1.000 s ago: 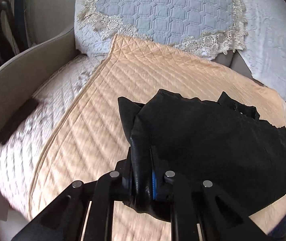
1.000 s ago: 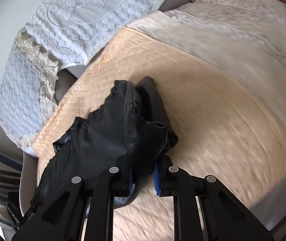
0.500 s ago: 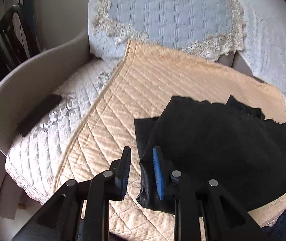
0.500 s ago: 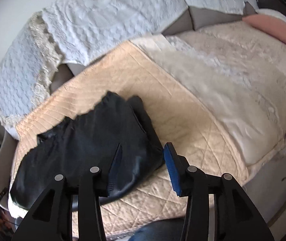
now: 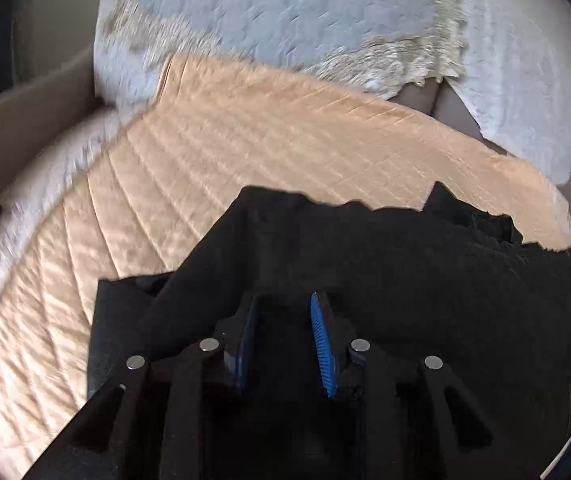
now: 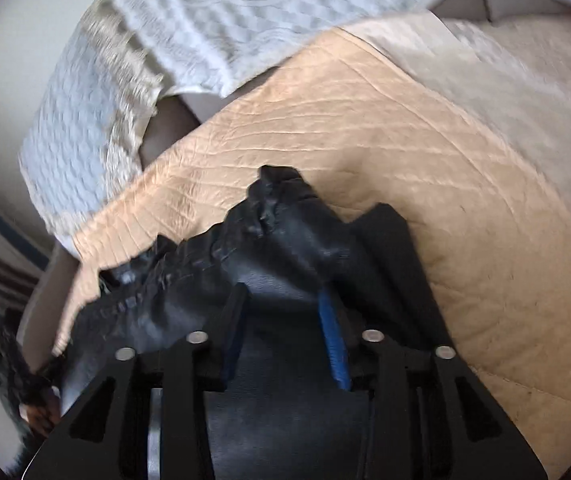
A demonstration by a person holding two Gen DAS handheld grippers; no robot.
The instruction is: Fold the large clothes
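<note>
The black garment [image 5: 385, 280] lies on the peach quilted mat [image 5: 245, 152], which makes a wide soft place to fold on. It is bunched up, not flat, so I think the folding is only partly done.

The left gripper [image 5: 283, 320] is low over the near edge of the garment. Its jaws are a little apart and opening. Black cloth is right under them and in front of them, and it looks like the blue pads [image 5: 321, 336] do not squeeze anything. The picture is dark there, so I am not fully sure. I think it sits at the edge because an edge is the easy part to pick up.

The right gripper [image 6: 281, 308] is over the other end of the garment [image 6: 285, 248], where the cloth is shiny and lumpy. Its jaws are partly apart and closing. A fold of the cloth sits between them, but the pads do not seem to press it yet. A thick hump of cloth rises just ahead of the tips.

With one gripper at each end, a big piece can be lifted evenly and laid over itself. Behind the mat, far ahead of both grippers, a white lace cover [image 5: 285, 20] hangs over the back cushion. It is well away from the garment, so it should not get in the way.
</note>
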